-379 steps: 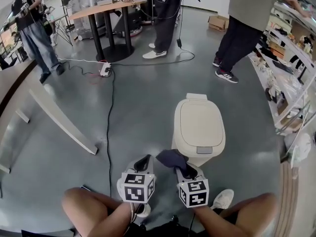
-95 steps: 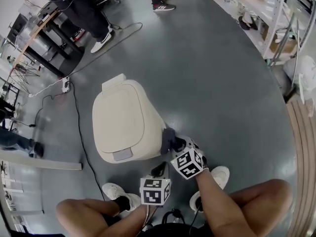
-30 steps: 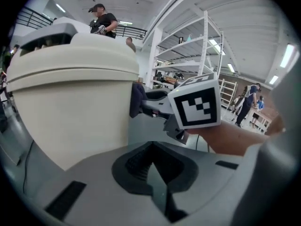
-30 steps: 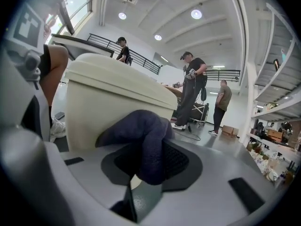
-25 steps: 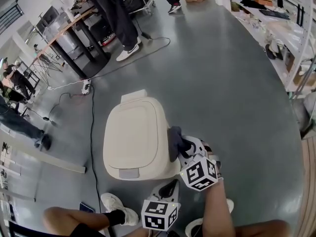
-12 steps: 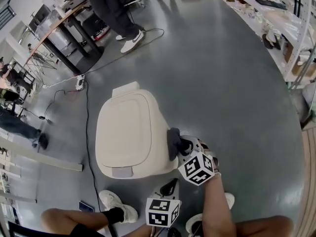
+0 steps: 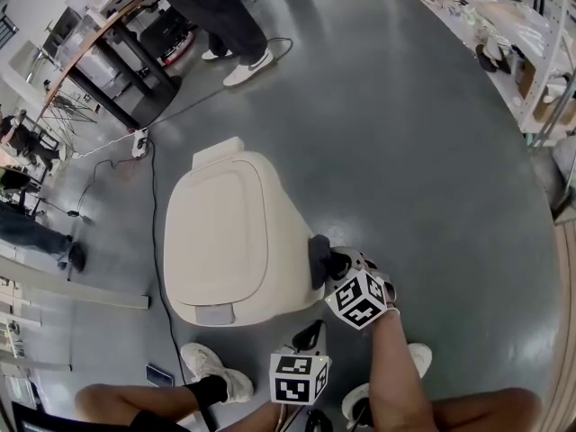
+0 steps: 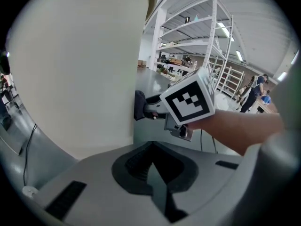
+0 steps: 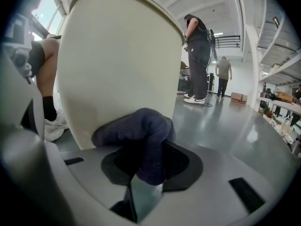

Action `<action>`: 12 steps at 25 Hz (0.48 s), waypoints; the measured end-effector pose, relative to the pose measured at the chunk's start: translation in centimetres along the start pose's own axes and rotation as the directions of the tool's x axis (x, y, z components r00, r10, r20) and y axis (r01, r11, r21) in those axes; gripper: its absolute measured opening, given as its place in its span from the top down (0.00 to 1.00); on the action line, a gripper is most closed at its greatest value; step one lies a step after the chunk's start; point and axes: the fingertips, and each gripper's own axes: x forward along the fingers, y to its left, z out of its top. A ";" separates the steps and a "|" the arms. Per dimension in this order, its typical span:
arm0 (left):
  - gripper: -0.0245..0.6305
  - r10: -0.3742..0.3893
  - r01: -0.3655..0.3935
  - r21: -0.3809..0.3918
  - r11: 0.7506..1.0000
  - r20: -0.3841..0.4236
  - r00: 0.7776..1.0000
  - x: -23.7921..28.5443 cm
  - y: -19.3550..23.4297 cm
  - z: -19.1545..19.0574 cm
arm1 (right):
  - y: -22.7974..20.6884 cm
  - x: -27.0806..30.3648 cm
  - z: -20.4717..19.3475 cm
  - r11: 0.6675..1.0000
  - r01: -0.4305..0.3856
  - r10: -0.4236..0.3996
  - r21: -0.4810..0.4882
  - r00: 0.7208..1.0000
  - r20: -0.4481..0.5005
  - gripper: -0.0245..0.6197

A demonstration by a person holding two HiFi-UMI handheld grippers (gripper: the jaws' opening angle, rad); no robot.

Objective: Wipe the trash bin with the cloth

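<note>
A cream trash bin [image 7: 220, 241] with its lid down stands on the grey floor in the head view. My right gripper [image 7: 331, 265] is shut on a dark blue cloth [image 7: 319, 259], which is pressed against the bin's right side wall. The right gripper view shows the cloth [image 9: 141, 135] bunched in the right gripper [image 9: 141, 175] against the bin's wall [image 9: 113, 65]. My left gripper [image 7: 308, 336] is shut and holds nothing, low by the bin's front right corner. In the left gripper view, the left gripper [image 8: 151, 163] points past the bin [image 8: 70, 69] at the cloth [image 8: 139, 105].
A cable [image 7: 155, 241] runs along the floor left of the bin to a power strip [image 7: 138, 139]. A round table [image 7: 108, 43] and standing people are at the back left. Shelves [image 7: 531, 25] line the right. My shoes [image 7: 209, 367] and knees are below.
The head view has shifted a little. The right gripper keeps the cloth on the bin's right side, at most slightly nearer the front. The left gripper stays low and shut.
</note>
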 end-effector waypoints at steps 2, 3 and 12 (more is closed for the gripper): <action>0.96 0.006 -0.006 0.000 1.000 -0.013 1.000 0.6 0.5 -0.5 | 0.4 0.7 -1.2 1.000 -0.008 0.009 0.023 1.000 -0.021 0.80; 0.96 0.007 -0.007 -0.003 1.000 -0.020 1.000 0.8 0.7 -0.7 | 0.7 1.0 -1.8 0.999 -0.012 0.013 0.034 0.999 -0.030 0.80; 0.96 0.014 -0.015 -0.018 1.000 -0.062 0.998 3.4 1.4 -2.4 | 1.8 3.0 -5.9 0.997 -0.013 0.023 0.081 0.993 -0.113 0.80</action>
